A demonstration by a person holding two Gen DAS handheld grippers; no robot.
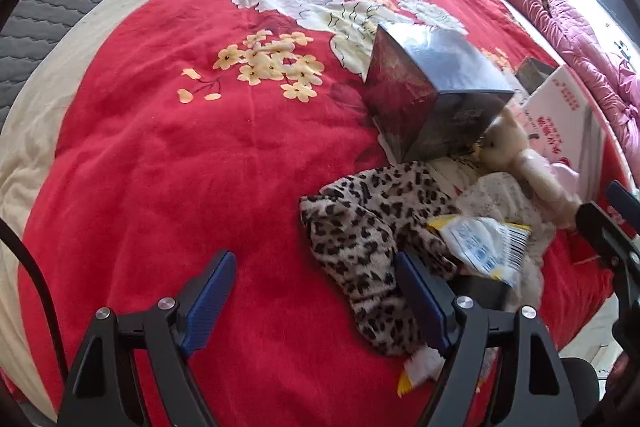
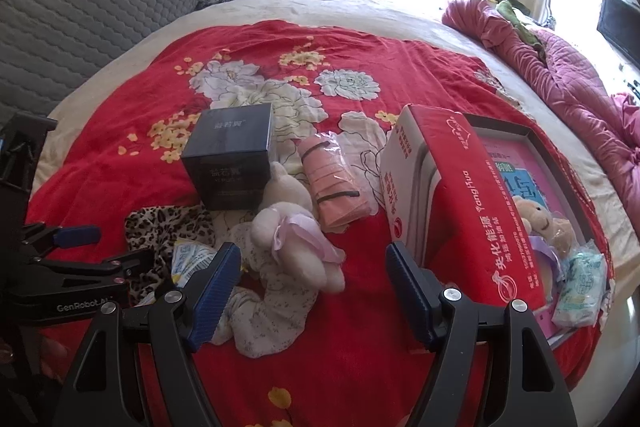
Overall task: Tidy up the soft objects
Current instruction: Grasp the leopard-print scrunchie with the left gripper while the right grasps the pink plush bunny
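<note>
Both grippers, left gripper [image 1: 316, 301] & right gripper [image 2: 312, 291], spread wide w/ nothing held, hang over the pile by the dark box [image 2: 230, 155]; next, pinch the white plush toy [image 2: 298, 241].

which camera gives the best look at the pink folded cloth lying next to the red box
The right wrist view. There the pink folded cloth lies fully in sight on the red blanket, between the dark cube box and the red box. The left wrist view does not show it; the dark cube box blocks that area.
</note>
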